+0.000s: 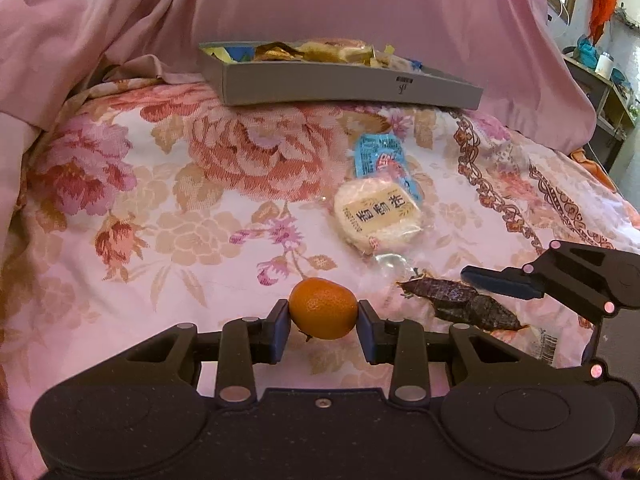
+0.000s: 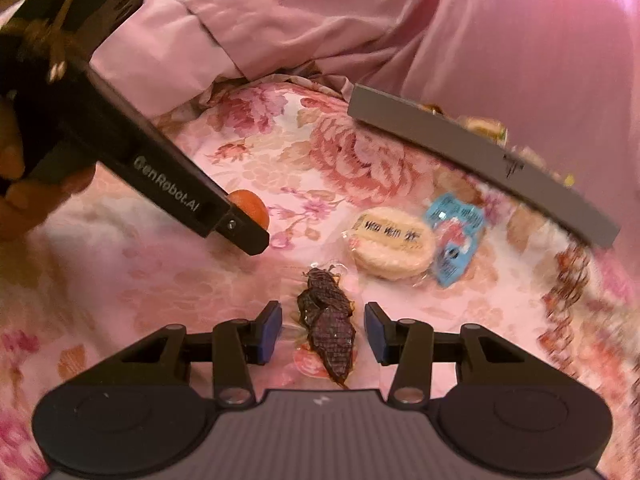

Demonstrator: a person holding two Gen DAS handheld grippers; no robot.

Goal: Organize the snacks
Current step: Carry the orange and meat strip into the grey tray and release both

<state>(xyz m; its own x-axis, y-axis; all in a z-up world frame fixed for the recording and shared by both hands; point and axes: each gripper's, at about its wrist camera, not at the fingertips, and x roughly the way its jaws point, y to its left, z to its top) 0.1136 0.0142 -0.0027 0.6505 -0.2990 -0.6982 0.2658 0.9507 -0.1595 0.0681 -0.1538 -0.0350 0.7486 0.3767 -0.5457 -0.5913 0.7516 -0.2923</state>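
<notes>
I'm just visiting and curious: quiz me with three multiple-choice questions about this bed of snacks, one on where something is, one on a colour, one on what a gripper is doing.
1. Where is the small orange mandarin?
A. In the grey box
B. Between the left gripper's fingers
C. Under the round rice cake

2. What colour is the flat packet beside the round pale rice cake?
A. Blue
B. Green
C. Black

3. How is the right gripper around the dark dried snack in clear wrap?
A. Shut on it
B. Open, a finger on each side
D. Far from it

Answers: B, both pads press the mandarin; A, its wrapper is light blue; B, gaps show on both sides.
</notes>
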